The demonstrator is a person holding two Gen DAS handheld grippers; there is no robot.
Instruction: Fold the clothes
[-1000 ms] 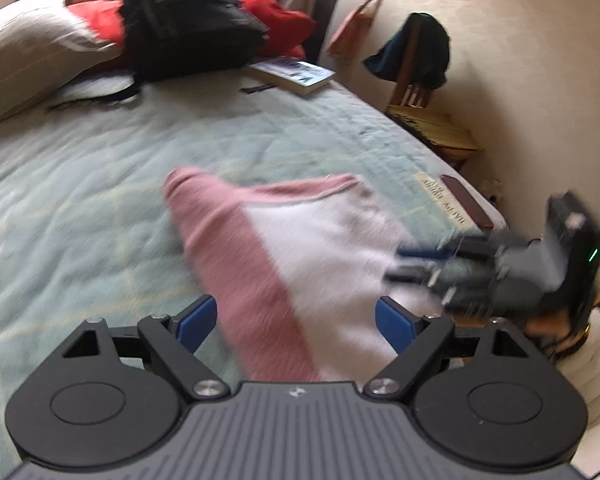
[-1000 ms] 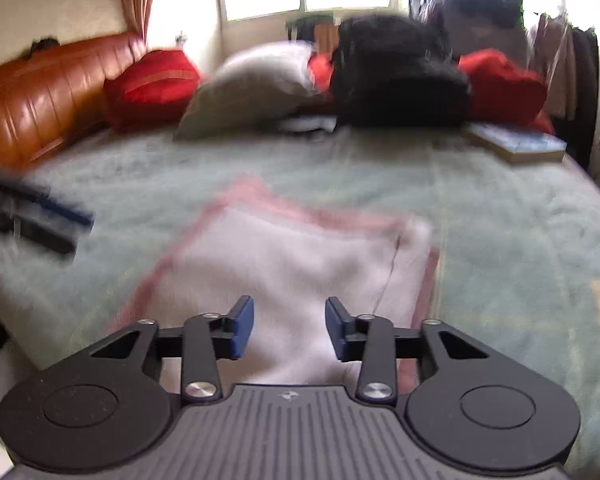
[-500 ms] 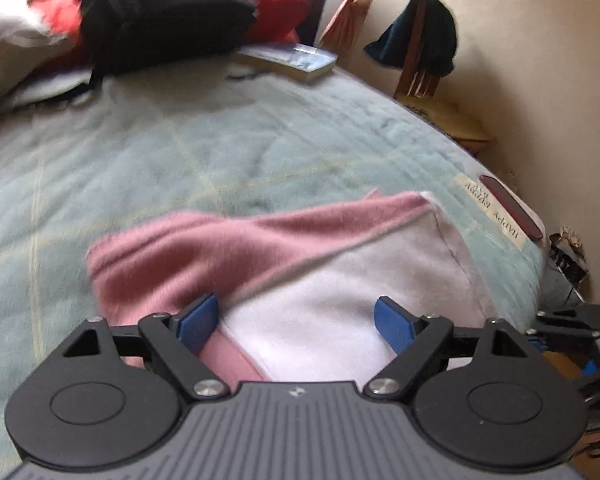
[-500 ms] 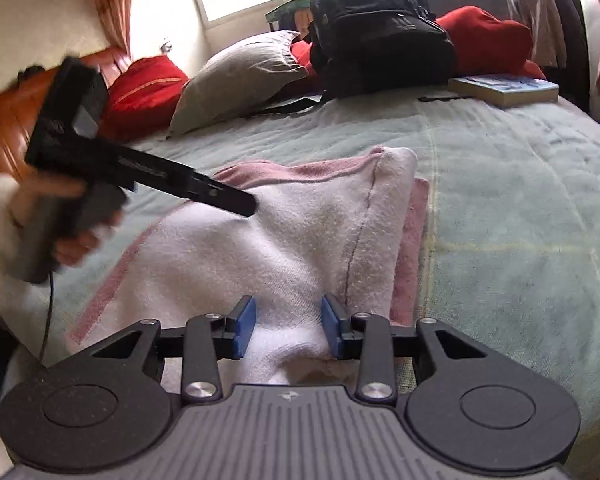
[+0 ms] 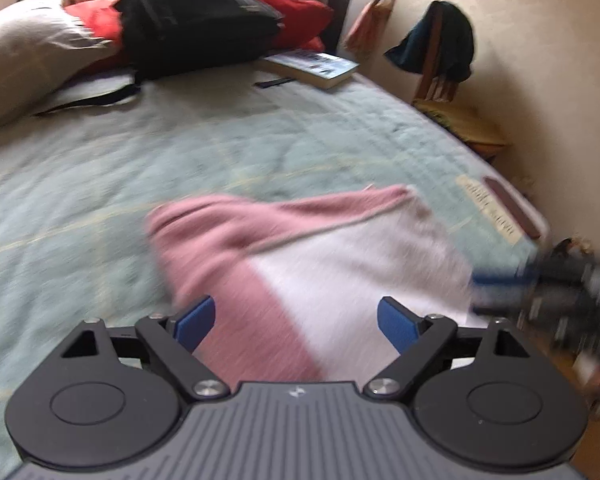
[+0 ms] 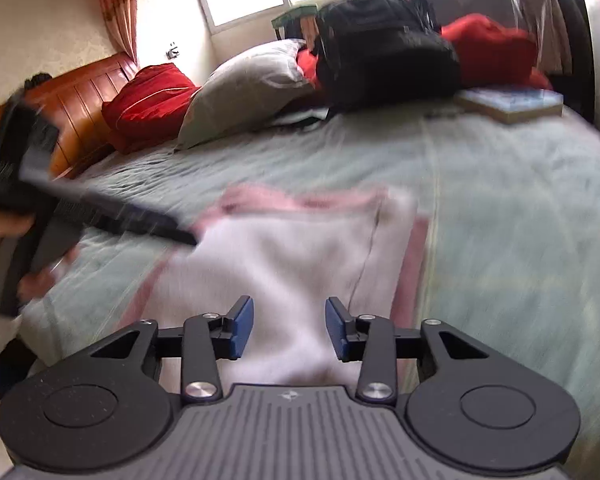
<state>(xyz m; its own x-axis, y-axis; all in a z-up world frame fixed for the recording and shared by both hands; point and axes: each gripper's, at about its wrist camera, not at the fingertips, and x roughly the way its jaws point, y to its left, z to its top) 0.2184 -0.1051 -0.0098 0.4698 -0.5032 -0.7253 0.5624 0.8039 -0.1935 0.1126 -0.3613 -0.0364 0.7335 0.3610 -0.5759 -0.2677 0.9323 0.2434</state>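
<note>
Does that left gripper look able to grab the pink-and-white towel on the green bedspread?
Probably yes. The left gripper is open over the pink-and-white towel, and nothing lies between them. The right gripper, also open, hovers at the other near corner, out of its way.

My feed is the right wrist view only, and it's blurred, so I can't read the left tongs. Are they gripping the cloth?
Observer: No. The left tongs stand wide open over the cloth, pads not pressing it.
Operator: Which part lies between the pads?
Observer: The pink band on one side, the white part on the other.
Operator: Anything beside the bed that I can't see?
Observer: A wooden chair by the wall, with dark clothing hung over its back.
</note>
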